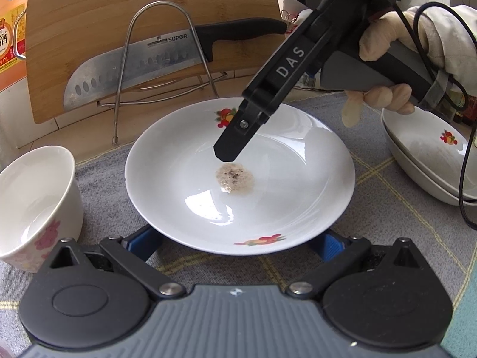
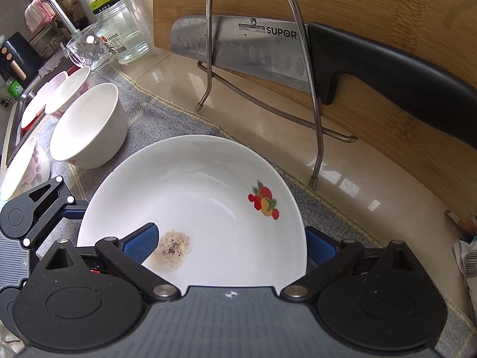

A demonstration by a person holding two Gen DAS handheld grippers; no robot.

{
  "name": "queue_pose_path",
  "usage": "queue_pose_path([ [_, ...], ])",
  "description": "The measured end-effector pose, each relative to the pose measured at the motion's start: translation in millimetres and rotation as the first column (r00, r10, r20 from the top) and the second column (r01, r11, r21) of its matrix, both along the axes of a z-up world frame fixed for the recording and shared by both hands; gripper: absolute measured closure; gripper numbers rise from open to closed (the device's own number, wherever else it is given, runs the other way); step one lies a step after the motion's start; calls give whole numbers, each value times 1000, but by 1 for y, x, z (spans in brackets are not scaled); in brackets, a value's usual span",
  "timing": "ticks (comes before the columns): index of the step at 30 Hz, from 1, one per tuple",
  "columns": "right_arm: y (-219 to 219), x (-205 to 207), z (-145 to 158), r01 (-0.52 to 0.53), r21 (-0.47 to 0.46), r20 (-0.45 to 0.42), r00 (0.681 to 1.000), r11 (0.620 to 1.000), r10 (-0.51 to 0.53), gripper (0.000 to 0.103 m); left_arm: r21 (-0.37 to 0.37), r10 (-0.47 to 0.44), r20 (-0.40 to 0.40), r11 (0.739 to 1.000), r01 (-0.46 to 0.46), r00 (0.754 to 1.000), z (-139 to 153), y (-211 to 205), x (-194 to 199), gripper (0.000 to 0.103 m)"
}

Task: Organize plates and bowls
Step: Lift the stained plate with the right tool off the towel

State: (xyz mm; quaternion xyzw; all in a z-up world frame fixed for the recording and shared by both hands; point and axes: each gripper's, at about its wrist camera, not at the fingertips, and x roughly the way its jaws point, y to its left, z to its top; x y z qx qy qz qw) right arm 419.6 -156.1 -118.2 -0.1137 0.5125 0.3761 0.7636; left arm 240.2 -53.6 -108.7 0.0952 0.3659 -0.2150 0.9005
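Nearest in the left wrist view, the left tongs [image 1: 238, 243] stand spread apart, their blue pads flanking the near rim of a white plate [image 1: 184, 185] with fruit decals that lies flat on a grey cloth [image 1: 387, 238] over the bench. A brownish speckled stain [image 1: 235, 177] sits near the plate's centre.

In the right wrist view the right tongs [image 2: 229, 246] are also apart, one pad over the plate's inside, the other outside its rim at 3 o'clock. A gloved hand [image 1: 384, 47] holds that tool above the plate.

At 9 o'clock stands a white floral bowl [image 1: 32, 197]; at 3 o'clock, stacked white dishes [image 1: 423, 155]. Farther back, at 12 o'clock, a wire rack [image 1: 167, 59] holds a knife [image 1: 143, 62] against a wooden cutting board [image 1: 89, 15].
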Motion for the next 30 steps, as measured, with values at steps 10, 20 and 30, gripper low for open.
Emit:
queue_pose_path([
  [10, 1, 6, 1, -30, 32, -62, 998, 999, 32, 0, 4, -18, -11, 1000, 18, 1000, 0, -1, 4, 0],
  [20, 4, 16, 3, -44, 26, -107, 993, 999, 47, 0, 9, -37, -9, 999, 37, 999, 0, -2, 4, 0],
  [30, 4, 24, 4, -44, 45, -153, 987, 998, 50, 0, 13, -33, -11, 999, 33, 999, 0, -3, 3, 0],
])
